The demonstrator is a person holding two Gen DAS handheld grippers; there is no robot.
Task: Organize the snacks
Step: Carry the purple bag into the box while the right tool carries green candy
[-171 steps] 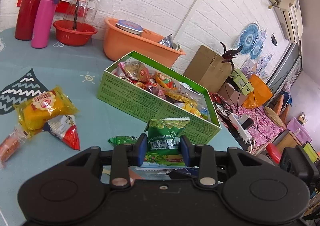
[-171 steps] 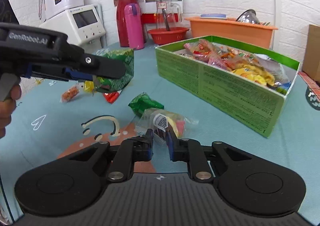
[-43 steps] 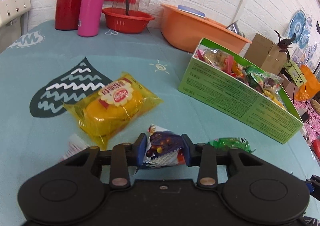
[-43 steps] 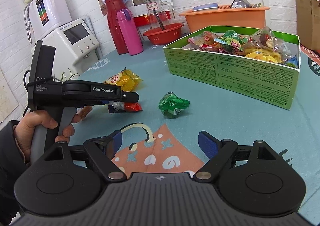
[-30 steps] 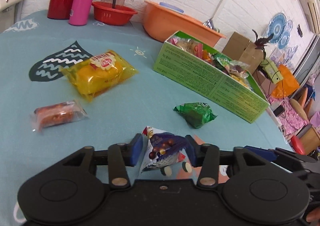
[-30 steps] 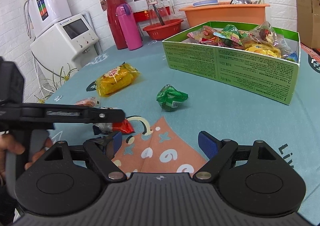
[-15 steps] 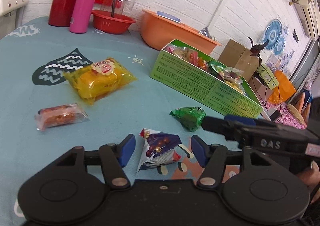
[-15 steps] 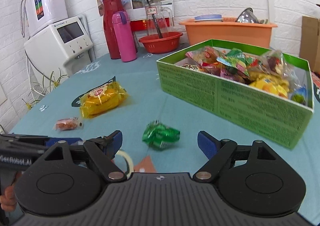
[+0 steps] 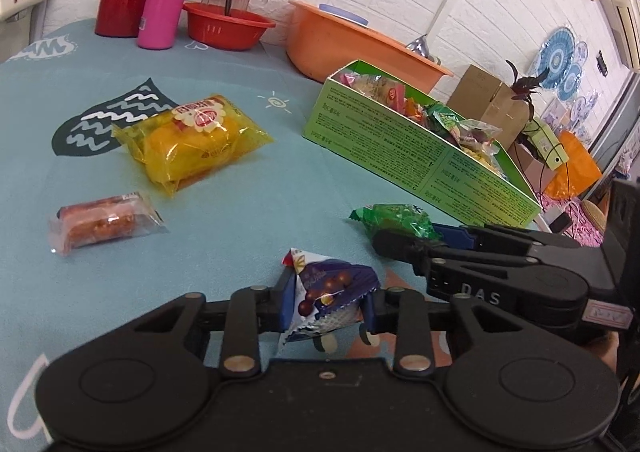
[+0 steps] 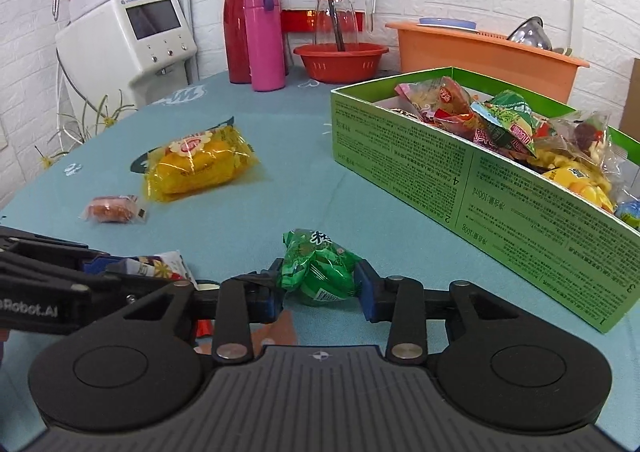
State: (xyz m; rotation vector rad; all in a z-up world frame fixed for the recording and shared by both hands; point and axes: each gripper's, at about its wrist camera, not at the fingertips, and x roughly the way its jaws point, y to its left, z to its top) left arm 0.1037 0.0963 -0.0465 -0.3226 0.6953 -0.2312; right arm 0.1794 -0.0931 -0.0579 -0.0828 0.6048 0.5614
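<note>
1. The green box [image 10: 476, 187], already heaped with snacks, fills the right half of the right wrist view and runs from centre to right edge in the left wrist view; it stands on the teal worktop [image 9: 224, 211] where it stood half a second ago.
2. The right claw [image 10: 319, 284] has moved in from the right: it now sits at the bottom centre of its own view, astride the green packet [image 10: 320, 272]. Its jaws have just been closing from wide open, and the blue pads now touch the packet's sides.
3. The left claw [image 9: 328, 306] has just been closing too, onto the purple chocolate packet [image 9: 332, 292] at lower centre; the pads press its foil.
4. Both grips look set, so a double carry to the box seems next.
5. The yellow bag [image 9: 192, 139] and the small orange-filled packet [image 9: 102, 221] lie left of centre, still loose.
</note>
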